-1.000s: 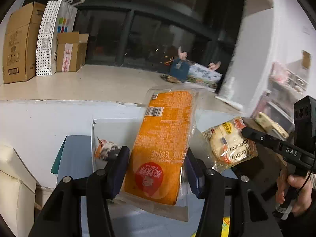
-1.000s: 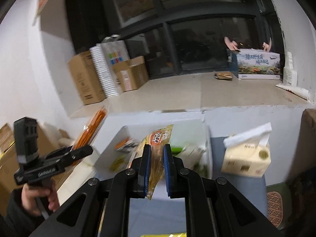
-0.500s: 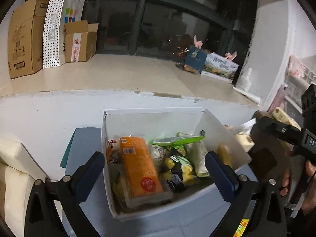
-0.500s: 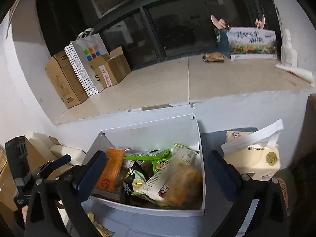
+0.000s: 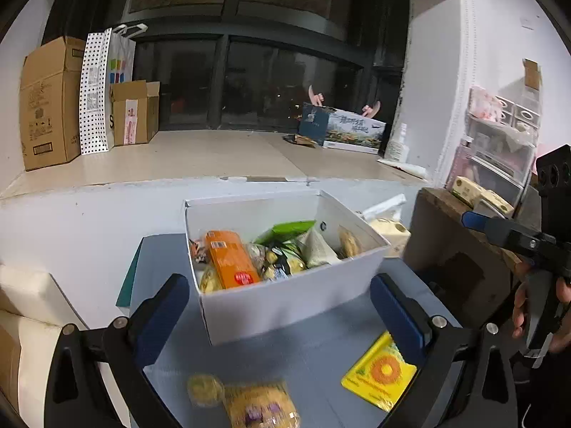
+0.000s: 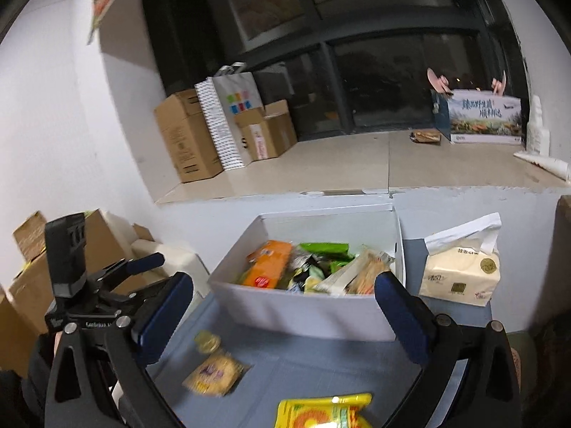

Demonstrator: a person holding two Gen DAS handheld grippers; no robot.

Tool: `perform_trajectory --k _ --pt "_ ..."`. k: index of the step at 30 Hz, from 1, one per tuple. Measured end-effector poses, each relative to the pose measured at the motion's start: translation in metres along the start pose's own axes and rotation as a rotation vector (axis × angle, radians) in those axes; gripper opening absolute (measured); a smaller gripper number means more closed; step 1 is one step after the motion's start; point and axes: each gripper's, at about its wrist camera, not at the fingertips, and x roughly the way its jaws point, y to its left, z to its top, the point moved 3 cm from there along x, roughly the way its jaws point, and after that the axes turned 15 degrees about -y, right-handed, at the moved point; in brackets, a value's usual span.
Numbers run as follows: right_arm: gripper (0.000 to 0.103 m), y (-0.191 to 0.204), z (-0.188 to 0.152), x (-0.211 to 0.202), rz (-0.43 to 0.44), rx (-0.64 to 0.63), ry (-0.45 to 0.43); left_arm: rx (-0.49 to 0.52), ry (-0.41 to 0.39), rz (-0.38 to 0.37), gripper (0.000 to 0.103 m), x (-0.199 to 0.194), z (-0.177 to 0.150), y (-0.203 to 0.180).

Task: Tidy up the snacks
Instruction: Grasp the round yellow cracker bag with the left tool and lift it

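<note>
Two loose packets (image 6: 214,374) before white box (image 5: 285,303) — tissue pack (image 6: 460,274) beside.

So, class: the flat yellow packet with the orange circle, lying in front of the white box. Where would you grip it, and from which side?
The yellow packet lies flat, so come from above and pinch its free near edge, probably with the open right gripper.

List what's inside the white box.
White box holds an orange packet, green packet, cracker pack and mixed wrappers; whatever lies under that top layer is covered.
</note>
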Motion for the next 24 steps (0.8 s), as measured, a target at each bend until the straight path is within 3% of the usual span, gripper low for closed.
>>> perform_trajectory --k 4,7,10,14,17,24 --pt "0.103 0.015 -0.02 -0.029 0.019 -0.044 0.004 0.007 0.018 -0.005 0.103 -0.021 -0.02 -0.007" --pt "0.103 0.018 -0.039 -0.046 -0.01 -0.079 0.021 -0.005 0.078 -0.015 0.103 -0.027 -0.048 -0.009" --pt "0.103 0.016 -0.061 -0.063 0.016 -0.029 0.052 -0.013 0.132 0.027 0.103 -0.027 -0.081 -0.006" --pt "0.103 0.016 -0.083 -0.083 -0.005 -0.026 0.054 -0.041 0.229 0.042 0.103 -0.017 -0.127 -0.002" --pt "0.103 0.017 -0.092 -0.093 -0.011 -0.022 0.058 -0.033 0.289 0.096 0.103 -0.004 -0.152 0.004" --pt "0.103 0.018 -0.098 -0.099 -0.035 -0.043 0.06 -0.018 0.383 0.154 0.103 0.023 -0.183 0.007"
